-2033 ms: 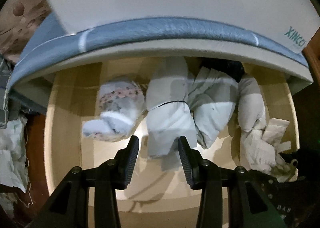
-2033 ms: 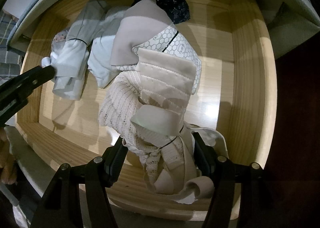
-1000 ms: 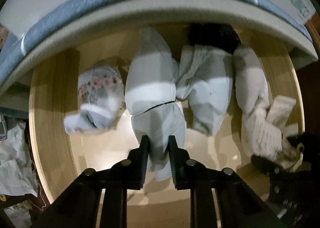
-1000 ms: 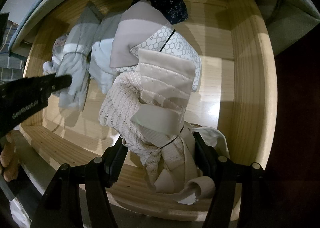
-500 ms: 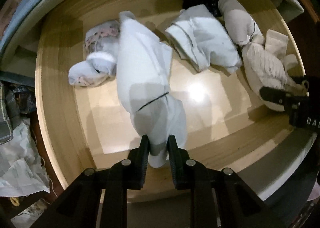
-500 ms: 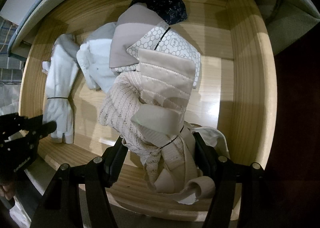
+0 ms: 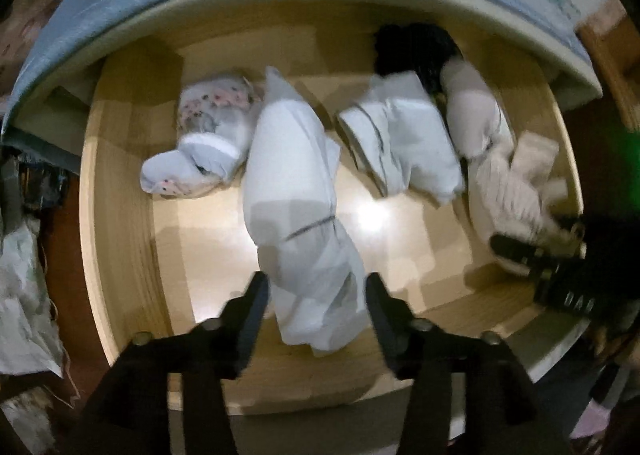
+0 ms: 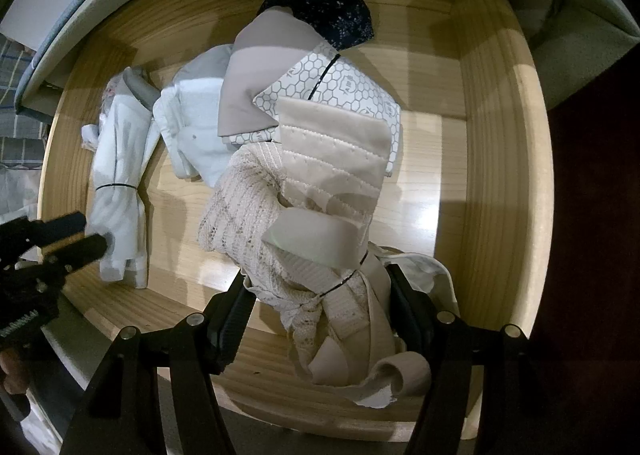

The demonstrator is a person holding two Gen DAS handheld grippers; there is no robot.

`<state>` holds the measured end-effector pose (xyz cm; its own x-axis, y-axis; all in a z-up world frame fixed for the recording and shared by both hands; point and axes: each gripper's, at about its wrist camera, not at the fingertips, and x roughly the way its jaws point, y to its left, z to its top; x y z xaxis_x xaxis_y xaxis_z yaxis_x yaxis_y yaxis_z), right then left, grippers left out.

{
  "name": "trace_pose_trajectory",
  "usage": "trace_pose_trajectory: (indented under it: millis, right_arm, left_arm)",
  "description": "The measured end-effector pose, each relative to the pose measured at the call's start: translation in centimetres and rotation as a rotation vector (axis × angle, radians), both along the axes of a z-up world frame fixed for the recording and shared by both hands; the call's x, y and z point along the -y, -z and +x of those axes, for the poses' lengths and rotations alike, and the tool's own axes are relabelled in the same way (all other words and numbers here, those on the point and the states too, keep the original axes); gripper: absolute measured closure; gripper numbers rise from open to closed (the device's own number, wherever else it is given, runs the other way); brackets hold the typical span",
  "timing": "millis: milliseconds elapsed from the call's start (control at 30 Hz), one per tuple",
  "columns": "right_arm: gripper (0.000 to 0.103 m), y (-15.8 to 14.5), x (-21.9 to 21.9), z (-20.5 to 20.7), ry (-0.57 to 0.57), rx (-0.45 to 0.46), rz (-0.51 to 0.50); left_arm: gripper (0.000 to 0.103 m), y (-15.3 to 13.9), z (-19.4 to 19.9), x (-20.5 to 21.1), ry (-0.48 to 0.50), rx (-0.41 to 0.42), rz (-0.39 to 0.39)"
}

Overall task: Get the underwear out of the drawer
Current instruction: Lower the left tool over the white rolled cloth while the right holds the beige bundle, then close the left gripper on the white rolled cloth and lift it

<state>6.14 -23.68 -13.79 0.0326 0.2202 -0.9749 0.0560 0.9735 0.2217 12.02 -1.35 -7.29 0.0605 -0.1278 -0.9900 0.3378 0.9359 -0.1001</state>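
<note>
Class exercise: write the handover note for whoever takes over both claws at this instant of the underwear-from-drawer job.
Left claw: open, straddling the near end of the white banded bundle, not gripping it.
Right claw: open, astride the cream lace bundle at the front right of the drawer.
Done: drawer is open; nothing shows outside it.
Left: close on a bundle, lift it clear over the front wall, then fetch the floral piece, folded white piece and dark piece at the back.

White bundle point(image 7: 296, 191), floral roll point(image 7: 208, 115), honeycomb-print piece point(image 8: 344, 95), pale wood drawer point(image 8: 496, 135).
</note>
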Motion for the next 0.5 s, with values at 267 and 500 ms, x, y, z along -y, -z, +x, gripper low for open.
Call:
trace_pose_trajectory:
  millis: [267, 500]
  right_arm:
    - [0.041, 0.0, 0.0, 0.0, 0.001, 0.0, 0.0]
    - [0.041, 0.0, 0.0, 0.1, 0.003, 0.0, 0.0]
  left_arm:
    - [0.045, 2.7, 2.2, 1.2, -0.109, -0.07, 0.038]
    - [0.041, 6.0, 5.0, 4.1, -0.131, -0.09, 0.097]
